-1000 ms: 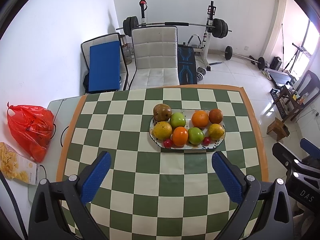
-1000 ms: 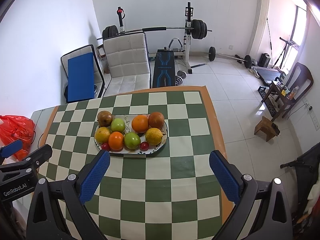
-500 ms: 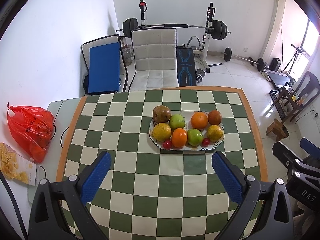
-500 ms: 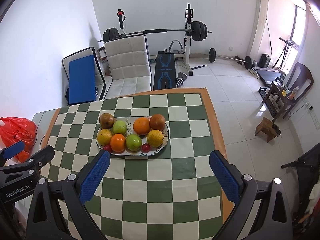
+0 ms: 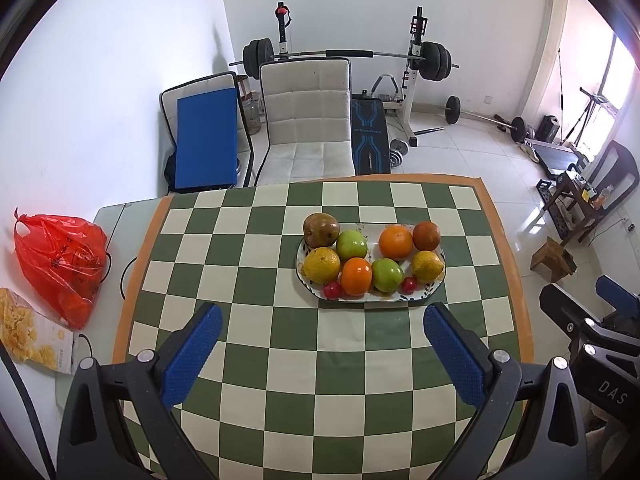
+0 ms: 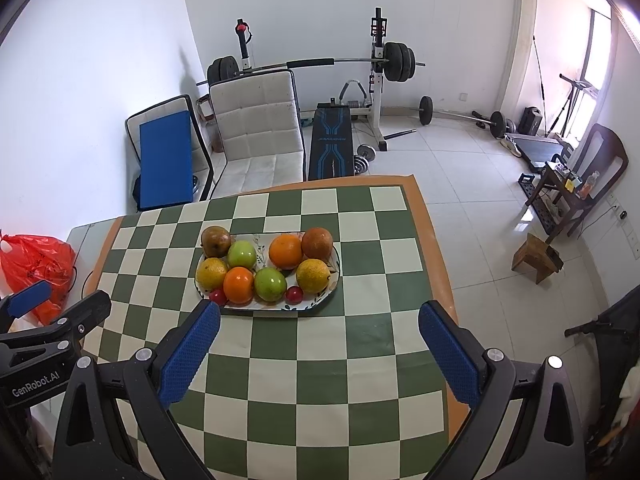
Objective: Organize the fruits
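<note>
Plate now nearer both jaws

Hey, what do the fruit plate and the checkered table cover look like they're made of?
Plate: probably glazed ceramic, white and glossy with a painted leaf pattern along its rim. Table cover: likely vinyl or oilcloth, lying smooth and flat with a faint sheen, though printed fabric can't be ruled out.

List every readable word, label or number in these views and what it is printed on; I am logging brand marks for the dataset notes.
"GenRobot.AI": white print on the black left gripper body, seen from the right wrist view.
"DAS": on the black right gripper body, cut off at the frame edge.
Blue lettering on the black weight bench pad: too blurred to read.
Dark print on the red plastic bag: unreadable.
Small print on the yellow snack packet: too small.
</note>
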### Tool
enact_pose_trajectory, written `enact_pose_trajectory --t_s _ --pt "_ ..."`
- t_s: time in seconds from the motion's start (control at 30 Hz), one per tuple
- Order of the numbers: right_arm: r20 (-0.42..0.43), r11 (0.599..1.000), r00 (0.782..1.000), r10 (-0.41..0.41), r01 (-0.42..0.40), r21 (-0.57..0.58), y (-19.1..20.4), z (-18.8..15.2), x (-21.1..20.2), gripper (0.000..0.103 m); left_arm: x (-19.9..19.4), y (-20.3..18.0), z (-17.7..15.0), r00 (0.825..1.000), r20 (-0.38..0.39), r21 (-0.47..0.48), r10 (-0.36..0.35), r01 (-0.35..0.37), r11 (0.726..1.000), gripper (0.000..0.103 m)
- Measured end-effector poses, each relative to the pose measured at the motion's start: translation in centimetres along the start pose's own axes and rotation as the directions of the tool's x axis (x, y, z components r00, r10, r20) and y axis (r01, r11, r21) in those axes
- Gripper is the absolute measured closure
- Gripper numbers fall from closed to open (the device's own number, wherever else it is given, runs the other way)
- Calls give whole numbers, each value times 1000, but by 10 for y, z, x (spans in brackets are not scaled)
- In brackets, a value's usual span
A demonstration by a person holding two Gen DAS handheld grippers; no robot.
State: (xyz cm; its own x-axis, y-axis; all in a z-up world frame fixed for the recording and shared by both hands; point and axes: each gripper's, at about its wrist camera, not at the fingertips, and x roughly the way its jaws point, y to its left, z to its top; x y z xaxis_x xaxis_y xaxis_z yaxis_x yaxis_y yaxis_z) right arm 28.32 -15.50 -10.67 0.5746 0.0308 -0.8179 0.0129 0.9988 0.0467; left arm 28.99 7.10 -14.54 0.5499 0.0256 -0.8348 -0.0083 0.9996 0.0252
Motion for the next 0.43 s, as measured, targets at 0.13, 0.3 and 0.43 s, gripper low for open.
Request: enact_pose_trajectory --t_s 0.13,0.3,0.43 --pt "2 1000 1000 1 -1 -2 0 0 0 1 0 -1 1 1000 3 0 1 -1 1000 0" --pt "5 1000 1000 0 0 1 3 0 -2 1 -1 0 0 1000 4 2 -1 1 1000 0" --pt "7 1000 1000 0 0 2 3 0 -2 1 -3 0 5 1000 13 4 -1 1 1000 0"
